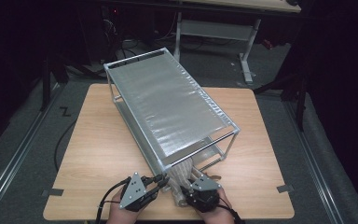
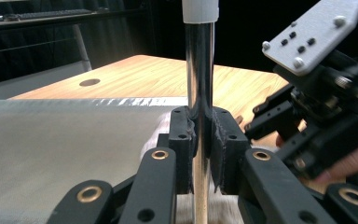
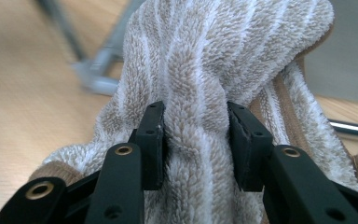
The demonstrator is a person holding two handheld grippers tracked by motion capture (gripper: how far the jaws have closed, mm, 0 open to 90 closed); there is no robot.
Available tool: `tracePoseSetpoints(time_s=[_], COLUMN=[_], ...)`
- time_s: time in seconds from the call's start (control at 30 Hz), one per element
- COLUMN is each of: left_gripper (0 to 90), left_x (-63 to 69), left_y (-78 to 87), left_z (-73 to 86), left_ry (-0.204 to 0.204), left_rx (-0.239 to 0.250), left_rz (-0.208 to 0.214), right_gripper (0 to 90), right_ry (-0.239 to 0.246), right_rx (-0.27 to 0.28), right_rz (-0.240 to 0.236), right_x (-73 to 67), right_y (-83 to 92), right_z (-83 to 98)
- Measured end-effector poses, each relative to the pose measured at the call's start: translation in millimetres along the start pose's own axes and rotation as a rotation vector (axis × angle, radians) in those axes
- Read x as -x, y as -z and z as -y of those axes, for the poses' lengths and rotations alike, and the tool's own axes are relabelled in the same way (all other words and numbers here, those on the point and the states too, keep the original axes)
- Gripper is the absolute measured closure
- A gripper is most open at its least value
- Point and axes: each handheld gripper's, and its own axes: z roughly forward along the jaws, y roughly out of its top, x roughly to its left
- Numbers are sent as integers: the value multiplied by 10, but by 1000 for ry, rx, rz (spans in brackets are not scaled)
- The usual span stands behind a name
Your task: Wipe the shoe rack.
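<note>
A chrome wire rack (image 1: 168, 102) with two mesh shelves stands slantwise on the wooden table (image 1: 98, 149). My left gripper (image 1: 163, 179) (image 2: 200, 140) is shut on the rack's upright corner post (image 2: 199, 70) at its near end. A beige towel with white stripes (image 1: 182, 171) (image 3: 205, 70) hangs bunched from the lower shelf at that same end. My right gripper (image 1: 185, 190) (image 3: 196, 140) is shut on a thick fold of the towel, its pads pressing in from both sides. The two grippers sit close together near the table's front edge.
The rack's mesh lower shelf (image 2: 51, 144) stretches away to the left of the post. A round hole (image 2: 89, 82) marks the tabletop beyond. Bare wood lies left and right of the rack. A white desk frame (image 1: 214, 30) stands on the floor behind the table.
</note>
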Motion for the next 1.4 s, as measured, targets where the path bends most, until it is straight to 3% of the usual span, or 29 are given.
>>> tracePoseSetpoints(time_s=[0.43,0.6,0.77,0.83,0.93,1.0,1.07,1.27,1.4], left_gripper=[801,801,802,801,801,801,801,801,801], left_x=[-4,-3,-3,-3,-3,-2,-2,-4,-5], left_y=[1,1,0,0,-1,-1,-1,-2,-2], left_z=[0,0,0,-1,-1,-2,-3,0,-1], left_ry=[3,2,3,2,2,2,1,2,0], left_rx=[0,0,0,-1,0,0,-2,1,0], left_rz=[3,3,3,3,3,2,2,4,4], right_gripper=[604,598,531,455,264,230,260,644,697], right_ry=[-169,-220,-225,-222,-270,-271,-243,-184,-177], right_rx=[1,5,4,13,19,-11,-32,-27,11], right_rz=[175,227,233,226,201,199,196,158,153], right_x=[685,890,876,857,838,813,763,693,660], right_y=[97,129,123,123,121,84,46,84,177], right_z=[127,174,165,155,133,124,129,119,118])
